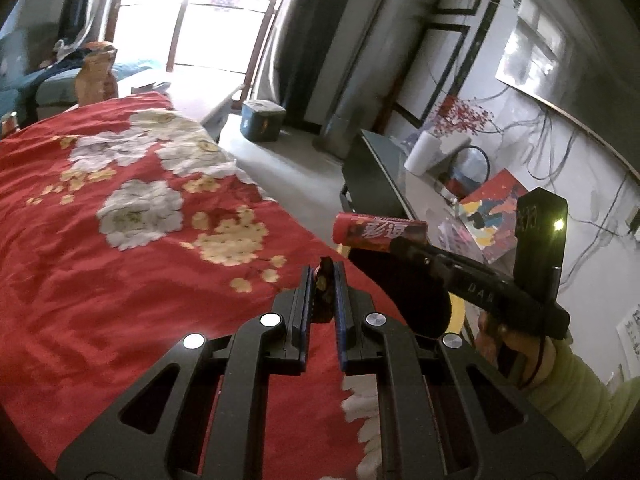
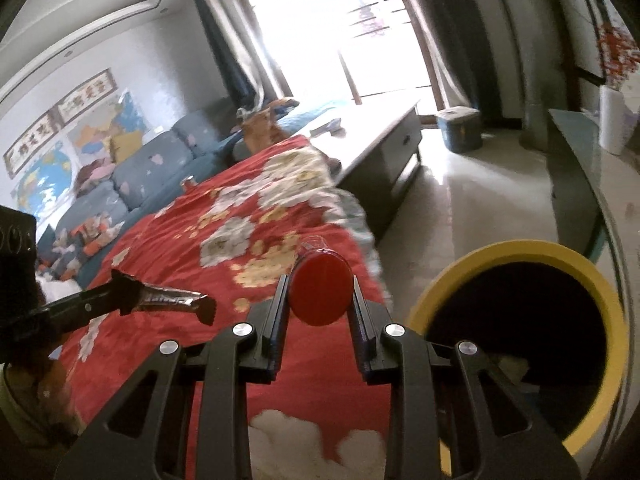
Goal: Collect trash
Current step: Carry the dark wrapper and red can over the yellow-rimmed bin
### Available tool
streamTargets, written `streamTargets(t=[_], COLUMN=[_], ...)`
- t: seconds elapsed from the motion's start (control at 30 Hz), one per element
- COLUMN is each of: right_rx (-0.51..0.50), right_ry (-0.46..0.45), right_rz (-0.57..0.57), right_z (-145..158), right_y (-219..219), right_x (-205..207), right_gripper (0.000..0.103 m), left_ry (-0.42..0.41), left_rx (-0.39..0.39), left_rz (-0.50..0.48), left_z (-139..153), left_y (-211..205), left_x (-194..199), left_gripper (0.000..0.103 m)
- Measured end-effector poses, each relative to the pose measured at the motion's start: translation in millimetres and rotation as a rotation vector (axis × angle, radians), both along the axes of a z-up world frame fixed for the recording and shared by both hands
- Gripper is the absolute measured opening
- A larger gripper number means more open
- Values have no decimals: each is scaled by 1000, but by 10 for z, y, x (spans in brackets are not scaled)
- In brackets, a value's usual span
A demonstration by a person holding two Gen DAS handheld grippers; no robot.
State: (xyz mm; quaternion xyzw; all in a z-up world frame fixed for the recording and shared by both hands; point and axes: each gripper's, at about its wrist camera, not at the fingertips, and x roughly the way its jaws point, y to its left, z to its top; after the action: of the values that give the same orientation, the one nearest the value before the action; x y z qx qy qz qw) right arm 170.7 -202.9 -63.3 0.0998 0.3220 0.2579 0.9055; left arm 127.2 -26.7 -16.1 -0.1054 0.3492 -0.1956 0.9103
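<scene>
My left gripper [image 1: 323,280] is shut on a dark crumpled wrapper [image 1: 323,278] above the red floral cloth [image 1: 140,240]. The wrapper also shows in the right wrist view [image 2: 176,300], sticking out of the left gripper [image 2: 132,298]. My right gripper [image 2: 320,296] is shut on a red candy tube [image 2: 320,290], seen end-on. In the left wrist view the tube [image 1: 378,234] lies sideways in the right gripper [image 1: 400,246], above the cloth's right edge. A yellow-rimmed bin [image 2: 520,256] with a dark inside stands just right of the right gripper.
The red floral cloth covers a table. A blue sofa [image 2: 132,176] runs along the left, and a low coffee table [image 2: 384,140] stands beyond. A blue box [image 2: 458,128] sits on the floor. A glass-topped TV stand [image 2: 580,148] holds a paper roll [image 2: 612,124].
</scene>
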Motion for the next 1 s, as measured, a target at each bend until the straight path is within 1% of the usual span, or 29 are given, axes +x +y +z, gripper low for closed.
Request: streamTargets(t=[0.33, 0.53, 0.8, 1.0], right_rx=[-2, -17, -7, 12], right_ry=[8, 7, 34, 54], right_rz=[-152, -228, -313, -348], right_z=[-66, -93, -167, -213], right_y=[-643, -938, -1315, -1522], right_x=[-15, -49, -80, -90], right_gripper=[27, 27, 27, 27], left_ry=[1, -2, 5, 7], left_rx=[21, 43, 75, 95], left_rz=[-82, -133, -186, -223], left_z=[-20, -45, -122, -187], left_y=[-478, -814, -1214, -1479], left_x=[131, 189, 279, 339], left_gripper=[6, 6, 6, 6])
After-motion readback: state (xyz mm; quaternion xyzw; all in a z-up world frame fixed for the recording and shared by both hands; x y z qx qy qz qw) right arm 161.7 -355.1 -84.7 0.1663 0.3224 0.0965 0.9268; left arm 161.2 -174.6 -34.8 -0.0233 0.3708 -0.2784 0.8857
